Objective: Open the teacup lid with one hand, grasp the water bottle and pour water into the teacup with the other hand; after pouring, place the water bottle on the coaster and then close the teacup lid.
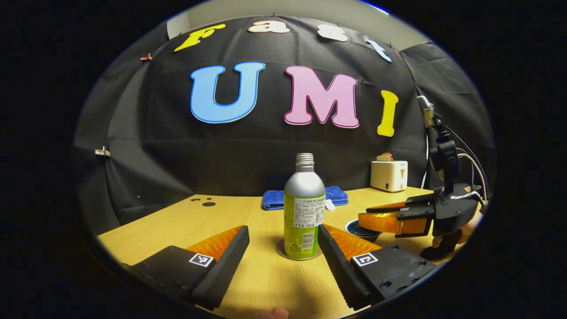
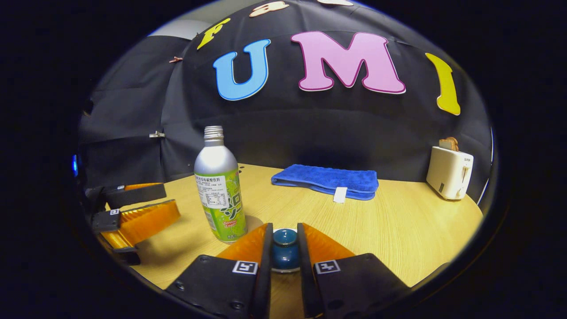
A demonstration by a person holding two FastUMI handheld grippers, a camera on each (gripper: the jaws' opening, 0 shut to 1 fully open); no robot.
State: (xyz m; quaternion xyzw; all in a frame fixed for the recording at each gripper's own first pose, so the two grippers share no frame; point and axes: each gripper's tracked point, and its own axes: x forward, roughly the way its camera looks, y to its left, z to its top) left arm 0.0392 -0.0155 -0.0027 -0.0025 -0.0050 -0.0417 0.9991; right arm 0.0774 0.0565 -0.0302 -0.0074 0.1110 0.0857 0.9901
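Metal bottle [image 1: 304, 212] stands on its coaster [image 1: 283, 253] between your left claw's [image 1: 283, 241] open fingers; smooth, likely slippery, so grip mid-label. Your right claw [image 2: 285, 248] pinches the blue lid [image 2: 285, 240].

Dead ahead of my left gripper [image 1: 283, 230], the water bottle [image 1: 304, 208] wears a printed label [image 1: 305, 219] with fine lines of type and a barcode [image 1: 308, 240] at its foot, all too small for me to make out. Square black-and-white marker tags [image 1: 201, 259] sit on my left fingers at 7 and 5 o'clock. A like pair [image 2: 245, 267] rides my right gripper [image 2: 285, 227], pinched on the teacup lid [image 2: 285, 241], and the toaster [image 2: 449, 173] at 3 o'clock bears a tiny, unreadable mark.
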